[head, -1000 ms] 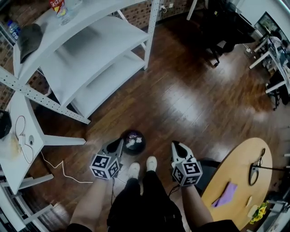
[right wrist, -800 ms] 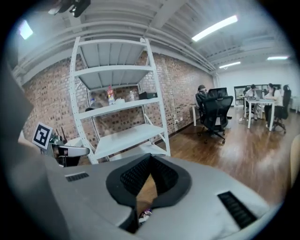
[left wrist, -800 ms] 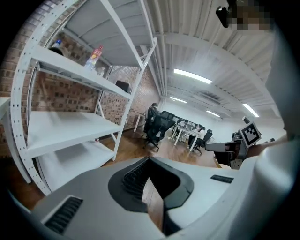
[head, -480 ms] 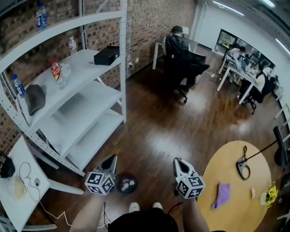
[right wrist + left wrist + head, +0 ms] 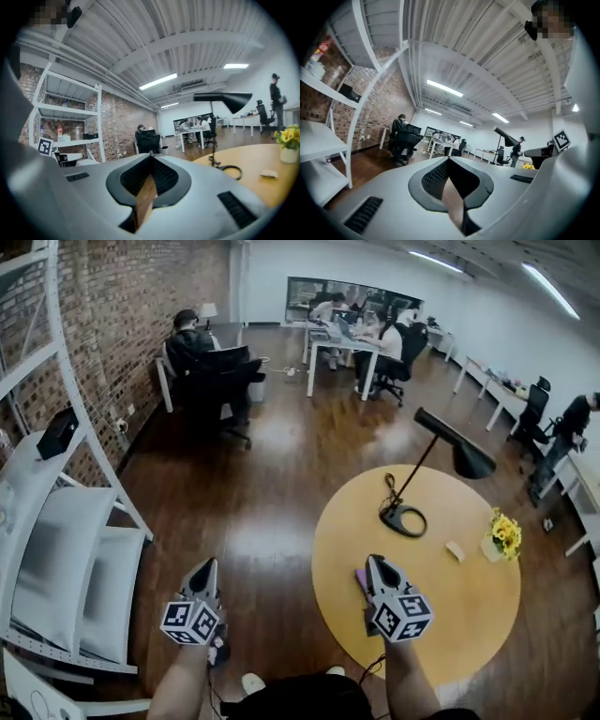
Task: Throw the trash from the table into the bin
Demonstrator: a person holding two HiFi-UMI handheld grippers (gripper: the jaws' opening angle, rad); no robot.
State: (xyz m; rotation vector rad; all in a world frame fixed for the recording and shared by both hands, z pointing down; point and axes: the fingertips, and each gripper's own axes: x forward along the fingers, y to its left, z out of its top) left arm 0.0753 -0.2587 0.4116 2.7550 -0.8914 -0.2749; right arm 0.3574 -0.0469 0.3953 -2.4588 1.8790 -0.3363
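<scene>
Both my grippers shut and empty; the trash lies on the table.
Head view: my left gripper (image 5: 204, 568) hangs over the wood floor (image 5: 262, 521). My right gripper (image 5: 378, 565) is over the round table (image 5: 469, 615), just beside a purple scrap (image 5: 360, 579). A pale scrap (image 5: 455, 550) lies near the flowers (image 5: 504, 532). Left gripper view: jaws pressed together, nothing between (only office beyond). Right gripper view: jaws together too, the lamp (image 5: 220, 101) ahead.

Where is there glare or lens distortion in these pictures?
Head view: bright glare patches on the wooden floor, and the white shelf curves at the left edge. Both gripper views: strong fisheye, black corners, near jaws soft.
</scene>
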